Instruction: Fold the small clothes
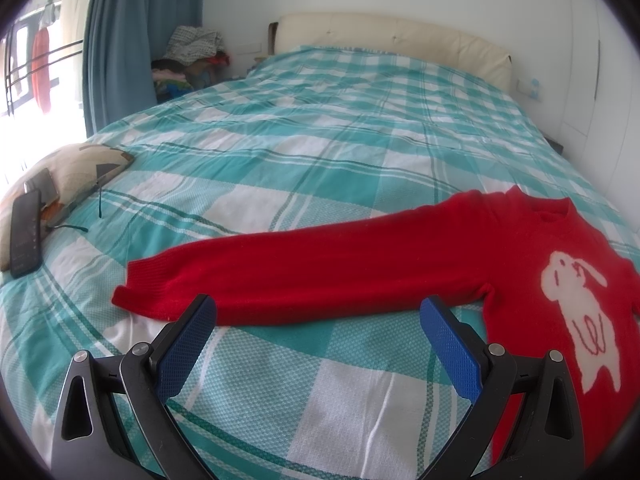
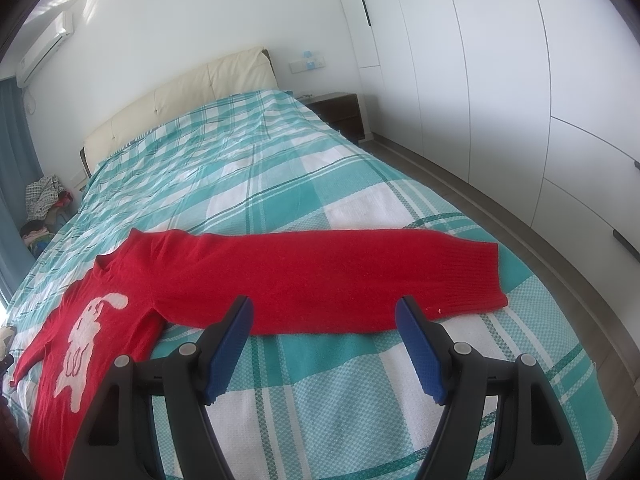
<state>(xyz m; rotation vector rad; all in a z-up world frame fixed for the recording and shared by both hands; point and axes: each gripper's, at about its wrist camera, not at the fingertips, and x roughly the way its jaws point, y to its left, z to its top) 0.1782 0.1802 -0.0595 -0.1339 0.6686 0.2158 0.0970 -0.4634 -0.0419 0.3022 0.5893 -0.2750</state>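
A small red sweater with a white rabbit on its front lies flat on the teal and white checked bed cover. Its one sleeve stretches left in the left wrist view. My left gripper is open and empty, just in front of that sleeve. In the right wrist view the sweater body lies at the left and the other sleeve stretches right. My right gripper is open and empty, just in front of that sleeve's lower edge.
A patterned pillow with a black phone on it lies at the bed's left edge. A pile of clothes sits by the blue curtain. White wardrobes and a nightstand stand to the right of the bed.
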